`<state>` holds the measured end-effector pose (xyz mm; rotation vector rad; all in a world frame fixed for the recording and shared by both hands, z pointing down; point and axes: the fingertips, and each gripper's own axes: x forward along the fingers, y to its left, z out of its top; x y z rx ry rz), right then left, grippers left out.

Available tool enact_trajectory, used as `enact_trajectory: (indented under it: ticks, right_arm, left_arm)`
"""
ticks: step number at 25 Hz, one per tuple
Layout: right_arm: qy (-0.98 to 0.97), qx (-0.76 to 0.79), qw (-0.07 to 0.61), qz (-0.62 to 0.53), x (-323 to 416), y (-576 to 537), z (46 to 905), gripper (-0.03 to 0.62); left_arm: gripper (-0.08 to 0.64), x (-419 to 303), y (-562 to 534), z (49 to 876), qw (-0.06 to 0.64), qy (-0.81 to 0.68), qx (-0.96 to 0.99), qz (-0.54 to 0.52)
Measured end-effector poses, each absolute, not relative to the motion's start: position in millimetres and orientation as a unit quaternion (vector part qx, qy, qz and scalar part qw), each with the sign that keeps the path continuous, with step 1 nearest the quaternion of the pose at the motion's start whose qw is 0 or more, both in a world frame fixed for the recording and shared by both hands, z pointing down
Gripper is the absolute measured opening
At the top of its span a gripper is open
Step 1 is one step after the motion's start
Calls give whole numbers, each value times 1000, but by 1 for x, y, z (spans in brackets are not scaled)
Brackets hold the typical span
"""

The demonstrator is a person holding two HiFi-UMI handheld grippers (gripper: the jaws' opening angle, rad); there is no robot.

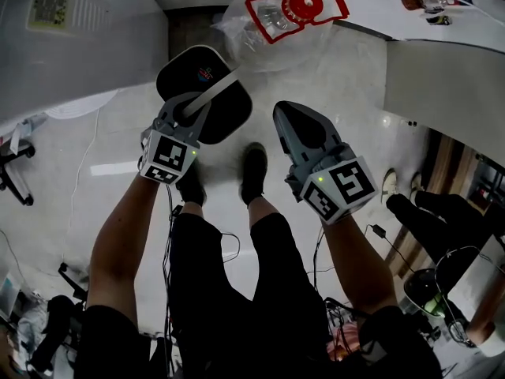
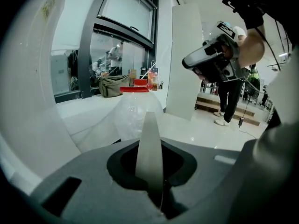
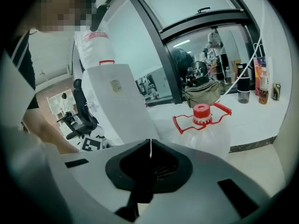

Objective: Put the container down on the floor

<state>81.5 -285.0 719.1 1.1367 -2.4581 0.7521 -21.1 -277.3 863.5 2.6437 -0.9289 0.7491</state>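
The container is a big clear water jug (image 1: 272,38) with a red cap and a red handle. It stands upright on the pale floor, ahead of both grippers and apart from them. The left gripper view has the jug (image 2: 135,108) straight ahead; in the right gripper view the jug (image 3: 208,132) sits ahead and to the right. My left gripper (image 1: 229,81) hovers above the floor, its pale fingers together with nothing between them (image 2: 150,125). My right gripper (image 1: 293,123) hangs beside it, its jaws closed to a thin seam (image 3: 150,149) and empty.
A white panel (image 1: 442,85) stands at the right and a white counter (image 1: 394,14) runs behind the jug. My shoes (image 1: 252,172) are below the grippers. An office chair (image 1: 12,172) sits at the left. Cables (image 1: 379,235) lie on the floor, and another person's legs (image 2: 229,101) are nearby.
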Motion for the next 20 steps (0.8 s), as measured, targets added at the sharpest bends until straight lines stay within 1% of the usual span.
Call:
enact_trajectory:
  ticks: [12,20]
  right_arm:
    - [-854,398,175,286,79,-281,756,9]
    - [-855,392,170,294,79,-282,760,9]
  left_arm:
    - [40,-22,-281,918,111,-303,901,290]
    - [40,-8,-293,918,111,-296,906,281]
